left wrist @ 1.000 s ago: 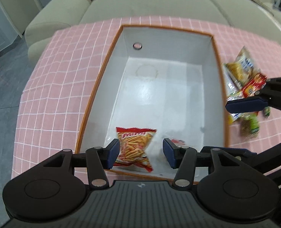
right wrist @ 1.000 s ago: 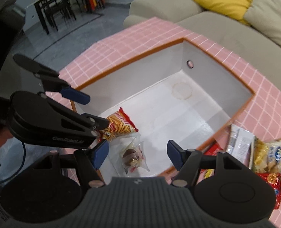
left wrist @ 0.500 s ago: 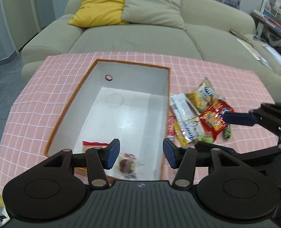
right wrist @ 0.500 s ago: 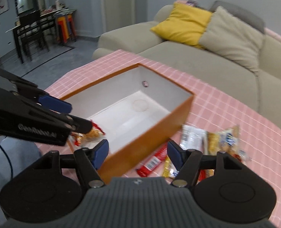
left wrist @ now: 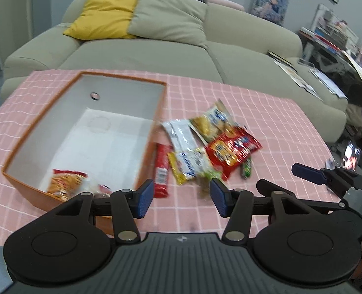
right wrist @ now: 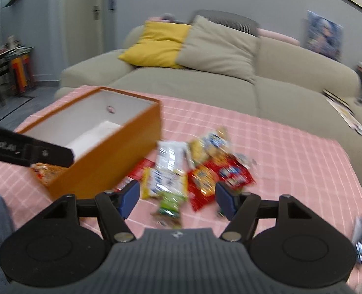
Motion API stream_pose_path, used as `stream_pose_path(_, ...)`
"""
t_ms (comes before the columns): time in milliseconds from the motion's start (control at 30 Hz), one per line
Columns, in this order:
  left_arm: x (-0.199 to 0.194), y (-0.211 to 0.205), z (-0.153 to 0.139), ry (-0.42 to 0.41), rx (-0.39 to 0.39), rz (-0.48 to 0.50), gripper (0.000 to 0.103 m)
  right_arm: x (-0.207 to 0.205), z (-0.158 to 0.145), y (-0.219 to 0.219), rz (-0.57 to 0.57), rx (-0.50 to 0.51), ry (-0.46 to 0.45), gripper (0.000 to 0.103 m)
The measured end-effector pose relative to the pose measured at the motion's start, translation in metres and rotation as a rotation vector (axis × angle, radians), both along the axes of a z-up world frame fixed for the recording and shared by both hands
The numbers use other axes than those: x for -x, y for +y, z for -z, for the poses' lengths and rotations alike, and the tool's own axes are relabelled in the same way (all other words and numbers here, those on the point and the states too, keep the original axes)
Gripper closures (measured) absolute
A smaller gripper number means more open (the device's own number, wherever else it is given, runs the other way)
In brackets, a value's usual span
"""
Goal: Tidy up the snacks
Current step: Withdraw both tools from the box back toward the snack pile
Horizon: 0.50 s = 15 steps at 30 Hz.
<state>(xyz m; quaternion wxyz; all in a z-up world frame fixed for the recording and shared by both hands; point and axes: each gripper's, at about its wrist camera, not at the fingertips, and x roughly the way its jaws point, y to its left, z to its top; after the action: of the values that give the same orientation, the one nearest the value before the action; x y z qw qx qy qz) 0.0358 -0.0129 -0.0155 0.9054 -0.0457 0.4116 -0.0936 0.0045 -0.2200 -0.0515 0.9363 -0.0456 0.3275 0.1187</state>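
**Orange box left, loose snacks right**

Orange box (left wrist: 145, 152), white inside, sits on the pink checked surface (left wrist: 266, 127); a red-and-yellow snack bag (left wrist: 63, 183) lies in its near corner. Just right of it: the snack pile (left wrist: 205, 147), a red bar touching the box wall. Left claw (left wrist: 182, 197) spread apart, empty. Right claw (right wrist: 177, 198) likewise apart, empty, hovering over the pile.

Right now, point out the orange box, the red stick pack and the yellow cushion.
orange box (left wrist: 154, 134): left wrist view, on its right wall.
red stick pack (left wrist: 161, 169): left wrist view, mid-wrapper, beside the box.
yellow cushion (left wrist: 102, 14): left wrist view, centre of its face, on the sofa.
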Motion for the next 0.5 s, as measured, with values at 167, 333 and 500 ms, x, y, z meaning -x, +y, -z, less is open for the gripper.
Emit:
stream_pose_path(167,0.001,-0.02,0.02,0.018,-0.013,0.033,0.041,0.005,0.015,-0.016,0.056,0.012,-0.006,0.038)
stream_pose_path(333,-0.004,-0.032,0.034,0.041,0.003,0.054,0.042,0.002,0.027,-0.027,0.076,0.003,0.032,0.038)
stream_pose_path(500,-0.021,-0.038,0.047,0.114,0.057,0.061,0.043,-0.007,0.042,-0.029,0.086,0.032,0.07,0.038)
